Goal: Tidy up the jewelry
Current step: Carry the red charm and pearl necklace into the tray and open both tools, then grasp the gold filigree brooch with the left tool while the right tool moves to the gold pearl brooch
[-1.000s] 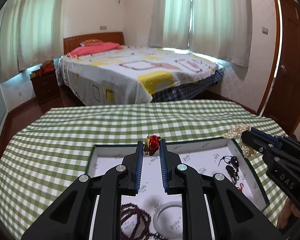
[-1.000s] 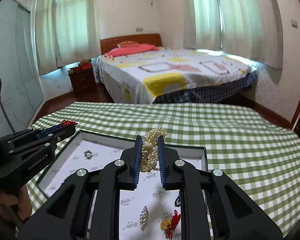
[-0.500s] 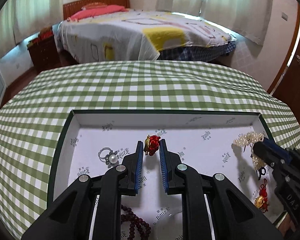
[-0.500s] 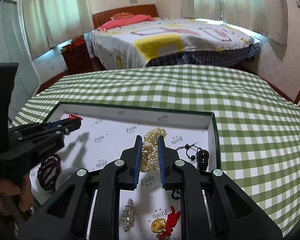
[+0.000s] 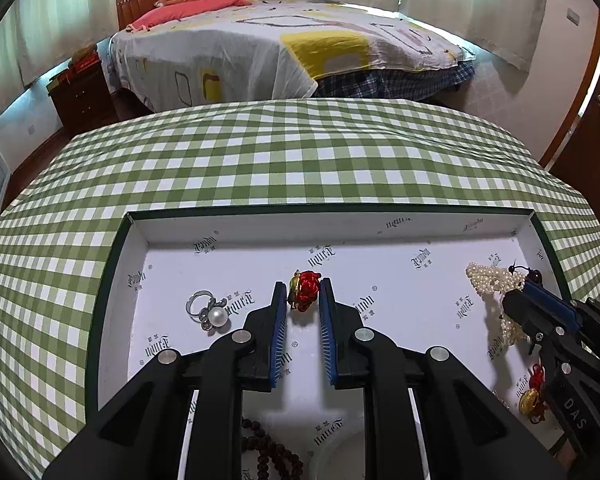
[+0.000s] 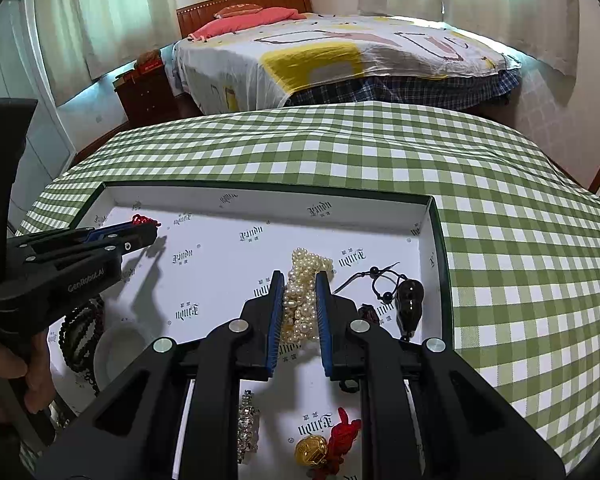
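Observation:
A white-lined, green-edged tray [image 5: 260, 228] [image 6: 260, 196] lies on the checked tablecloth. My left gripper [image 5: 303, 292] is shut on a red knotted charm with a gold piece [image 5: 305, 289], low over the tray's middle; it also shows in the right wrist view [image 6: 140, 232]. My right gripper [image 6: 300, 284] is shut on a pearl strand [image 6: 304, 292] near the tray's right end, the pearls touching the floor; it also shows in the left wrist view [image 5: 516, 300], with the pearl strand [image 5: 488, 280].
In the tray lie a pearl ring [image 5: 210, 312], dark wooden beads [image 5: 272, 452] [image 6: 80, 332], a pale bangle [image 6: 120, 352], a dark gourd pendant on a cord [image 6: 410, 300], a gold-and-red charm [image 6: 324, 448] [image 5: 534, 394] and a crystal piece [image 6: 247, 428]. A bed stands beyond the table.
Both grippers have tilted down and lowered into the tray, each still holding its piece. The pearls now rest on the tray floor.

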